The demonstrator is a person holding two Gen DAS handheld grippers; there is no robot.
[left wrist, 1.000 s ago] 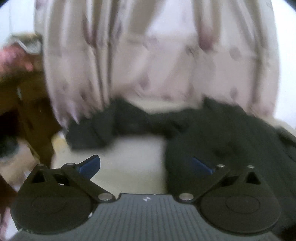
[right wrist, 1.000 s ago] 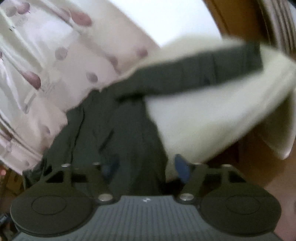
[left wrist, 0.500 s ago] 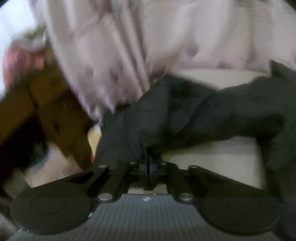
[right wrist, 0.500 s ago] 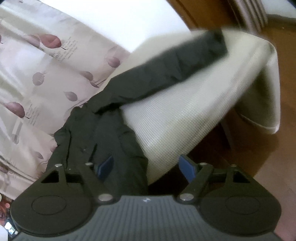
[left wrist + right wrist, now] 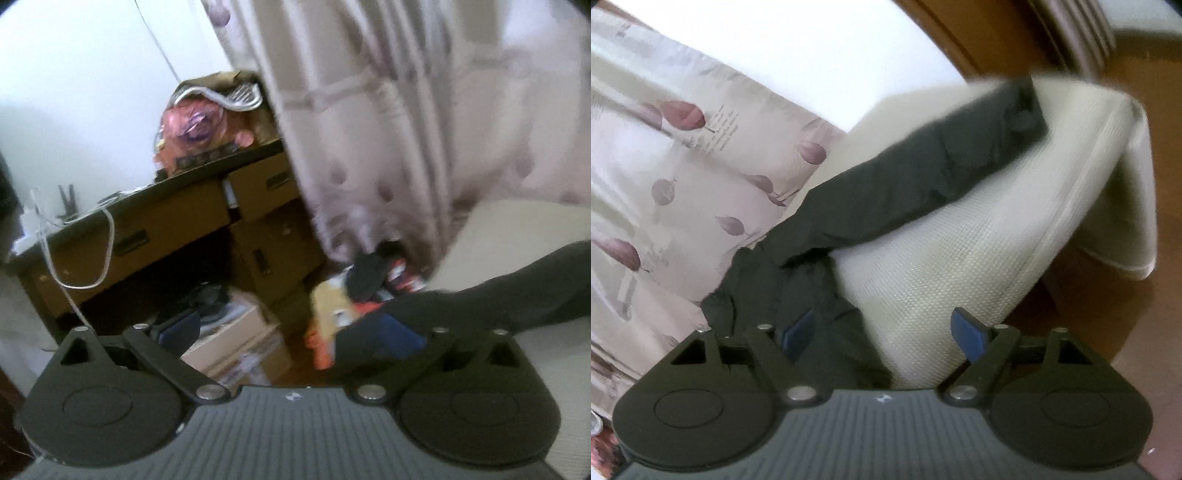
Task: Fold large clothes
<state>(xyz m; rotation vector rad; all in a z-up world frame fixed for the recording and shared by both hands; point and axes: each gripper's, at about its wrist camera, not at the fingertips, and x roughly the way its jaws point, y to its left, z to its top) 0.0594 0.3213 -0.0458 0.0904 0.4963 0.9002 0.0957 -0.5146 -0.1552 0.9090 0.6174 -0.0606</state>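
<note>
Both grippers, left gripper wide open and empty, right gripper opening its jaws over the dark padded fabric jacket, risk letting its sleeve slide off the cream woven mattress.

left gripper: jaws pinched together on a fold of the dark garment half a second ago, now opening wide, nothing between the pads. view has swung off the garment toward the desk and cardboard boxes; only a sleeve end lies by its right finger. right gripper: jaws opening, wider than before; garment body passes by its left finger, not pinched. ahead, the sleeve on the cream cushion looks closer and straighter.
</note>
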